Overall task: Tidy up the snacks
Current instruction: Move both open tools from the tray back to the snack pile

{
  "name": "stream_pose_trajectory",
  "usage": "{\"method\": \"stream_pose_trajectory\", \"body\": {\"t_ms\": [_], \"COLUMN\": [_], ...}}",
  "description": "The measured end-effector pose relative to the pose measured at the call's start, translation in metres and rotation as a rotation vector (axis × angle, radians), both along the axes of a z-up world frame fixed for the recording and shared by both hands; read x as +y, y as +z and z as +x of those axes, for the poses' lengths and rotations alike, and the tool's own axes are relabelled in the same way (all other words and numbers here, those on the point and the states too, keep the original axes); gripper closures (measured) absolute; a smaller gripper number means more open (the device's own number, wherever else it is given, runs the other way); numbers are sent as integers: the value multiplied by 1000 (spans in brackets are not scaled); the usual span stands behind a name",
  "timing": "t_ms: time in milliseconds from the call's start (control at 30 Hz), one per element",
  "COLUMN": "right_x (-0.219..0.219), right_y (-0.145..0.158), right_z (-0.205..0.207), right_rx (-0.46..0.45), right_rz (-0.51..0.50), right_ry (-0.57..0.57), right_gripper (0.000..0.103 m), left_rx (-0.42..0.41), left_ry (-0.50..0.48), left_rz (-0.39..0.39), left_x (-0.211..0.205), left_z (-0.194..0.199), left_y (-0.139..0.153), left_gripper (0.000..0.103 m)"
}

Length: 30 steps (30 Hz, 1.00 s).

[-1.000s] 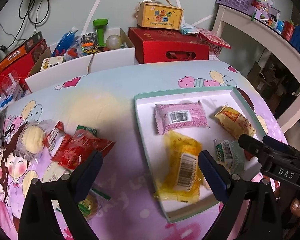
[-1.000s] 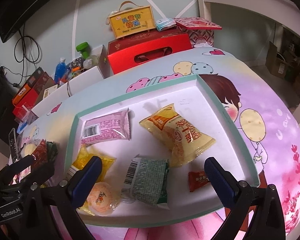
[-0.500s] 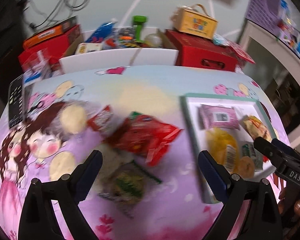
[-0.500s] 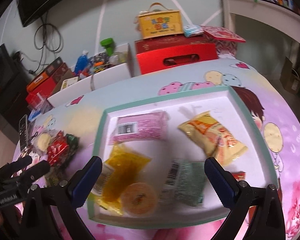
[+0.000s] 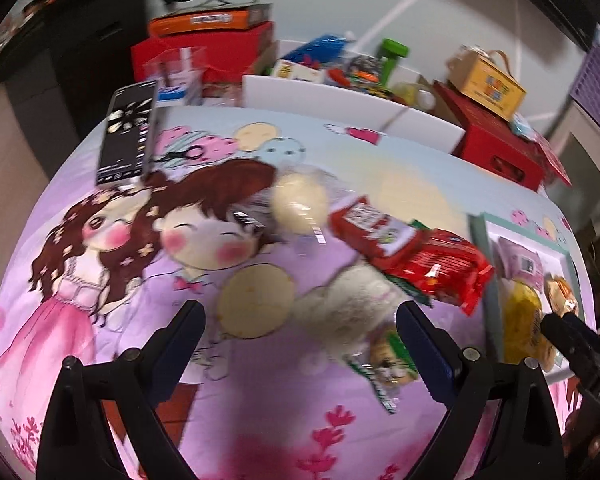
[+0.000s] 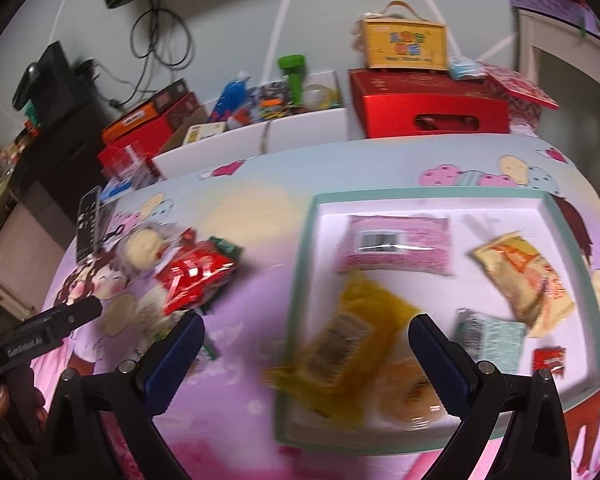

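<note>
A loose pile of snacks lies on the cartoon tablecloth: a red packet (image 5: 432, 268), a round pale bun in clear wrap (image 5: 300, 202), a whitish wrapped snack (image 5: 348, 312) and a green-edged packet (image 5: 388, 360). My left gripper (image 5: 300, 344) stands open just in front of this pile, holding nothing. The white tray with a teal rim (image 6: 306, 240) holds a pink packet (image 6: 396, 248), a yellow packet (image 6: 352, 336), an orange-yellow packet (image 6: 524, 276), a green packet (image 6: 488, 340) and a small red one (image 6: 548, 360). My right gripper (image 6: 306, 348) is open over the tray's left edge.
A phone (image 5: 128, 132) lies at the table's far left. Behind the table stand white bins of small items (image 6: 260, 136), a red box (image 6: 428, 108) with a yellow carry box (image 6: 404, 44) on top, and more red boxes (image 5: 204, 52).
My left gripper has swung left, from over the tray to the loose snack pile. My right gripper has shifted left too, so the tray's left edge now lies between its fingers.
</note>
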State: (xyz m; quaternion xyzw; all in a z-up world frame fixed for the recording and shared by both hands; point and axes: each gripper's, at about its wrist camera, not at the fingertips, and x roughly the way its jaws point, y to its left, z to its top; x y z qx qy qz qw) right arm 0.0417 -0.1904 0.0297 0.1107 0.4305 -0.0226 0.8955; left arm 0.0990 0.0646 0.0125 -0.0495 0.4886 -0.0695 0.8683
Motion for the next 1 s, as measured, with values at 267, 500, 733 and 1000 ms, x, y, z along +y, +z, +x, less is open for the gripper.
{"method": "stream_pose_trajectory", "body": {"t_ms": [267,500,733,1000], "right_x": [44,73,95,104], "right_y": [-8,-22,-40,-61], "right_z": [11,20,30,39], "right_rx": [23,55,80,124], "right_rz": [6,-22,-34,-51], "right_ry": [97,166,226,246], "right_gripper": [0,0,0,0], "left_rx": [33,71,108,132], "left_ry": [23,15,24,11], "left_rz": [-21,-43,-56,-56], "left_x": [19,19,22,18], "left_z": [2,8,18,27], "left_y": [-7,-21,-34,-44], "left_gripper": [7,7,7,7]}}
